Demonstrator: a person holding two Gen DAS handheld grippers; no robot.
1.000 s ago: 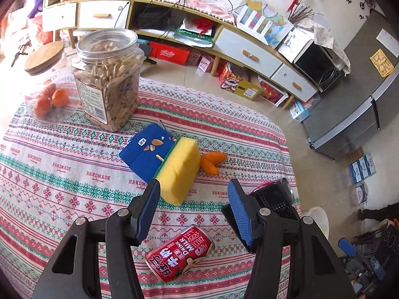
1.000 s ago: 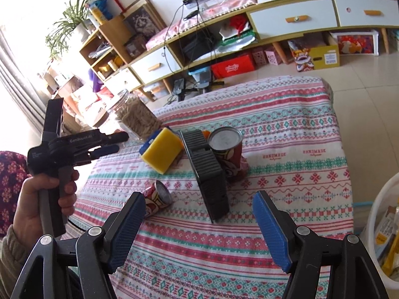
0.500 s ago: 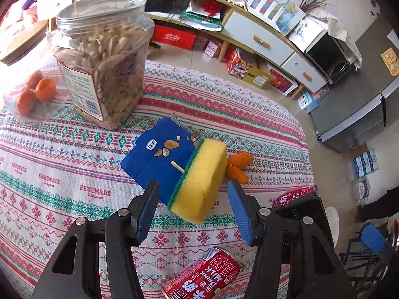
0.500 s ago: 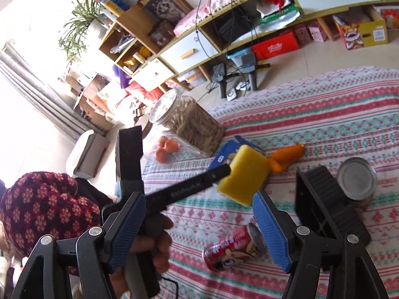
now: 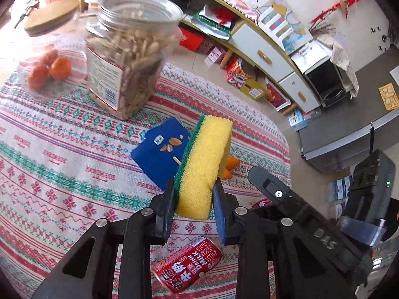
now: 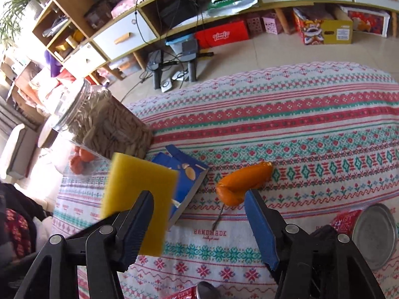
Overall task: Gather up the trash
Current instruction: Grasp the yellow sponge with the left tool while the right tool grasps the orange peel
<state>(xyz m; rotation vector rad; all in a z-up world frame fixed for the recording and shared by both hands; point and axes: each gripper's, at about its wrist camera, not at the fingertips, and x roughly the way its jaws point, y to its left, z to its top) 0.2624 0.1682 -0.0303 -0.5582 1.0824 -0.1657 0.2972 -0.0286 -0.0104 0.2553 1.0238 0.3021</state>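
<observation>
My left gripper is shut on a yellow sponge with a green scrub side, holding it over the patterned tablecloth. Behind the sponge lies a blue snack packet, and orange peel peeks out at its right. A red milk-drink can lies on its side below my fingers. My right gripper stands open just in front of the orange peel, with nothing between its fingers. The sponge and the blue packet are to its left.
A clear jar of seeds and a glass jar of oranges stand at the table's far left. An upright red can stands at the right. The other handheld gripper crosses the left wrist view. Cabinets and boxes line the floor beyond.
My left gripper moved forward and shut on the yellow sponge. The right gripper swung in over the table to the orange peel and stays open.
</observation>
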